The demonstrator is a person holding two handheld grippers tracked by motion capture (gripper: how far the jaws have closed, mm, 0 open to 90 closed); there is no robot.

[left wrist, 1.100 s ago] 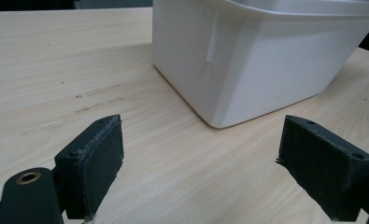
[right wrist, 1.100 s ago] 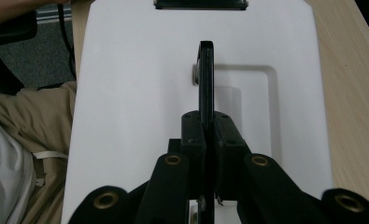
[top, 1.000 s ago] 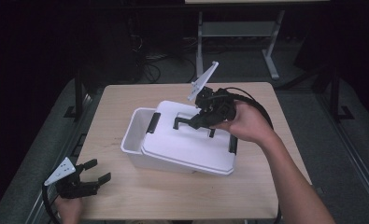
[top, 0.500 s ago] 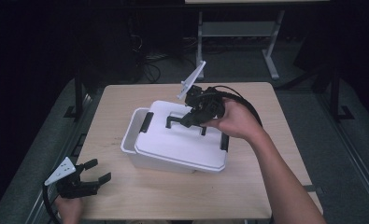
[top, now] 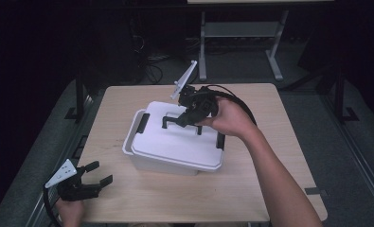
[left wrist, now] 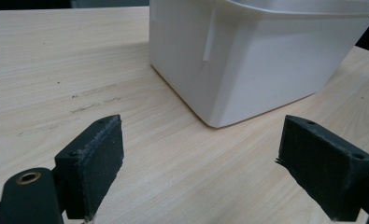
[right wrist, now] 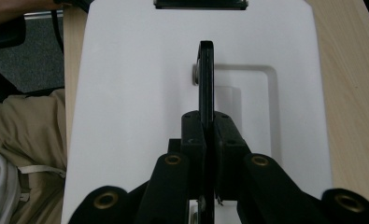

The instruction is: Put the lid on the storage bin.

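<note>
While the high view lets us see the whole white box on the table, with the right gripper over its lid, the right gripper view brings us close enough to see the jaws pressed together on the black handle, which stands upright on edge between them and runs straight ahead over the lid. From the left gripper view we get the bare side wall and rounded corner of the box ahead of the jaws and a little right of centre, well apart from both pads, which stand wide with only table between them; the high view puts that left gripper near the table's front left corner. Against the earlier frames, we find the lid shifted leftward with the right hand, so that it now covers nearly all of the box, while the left gripper has kept its place.
</note>
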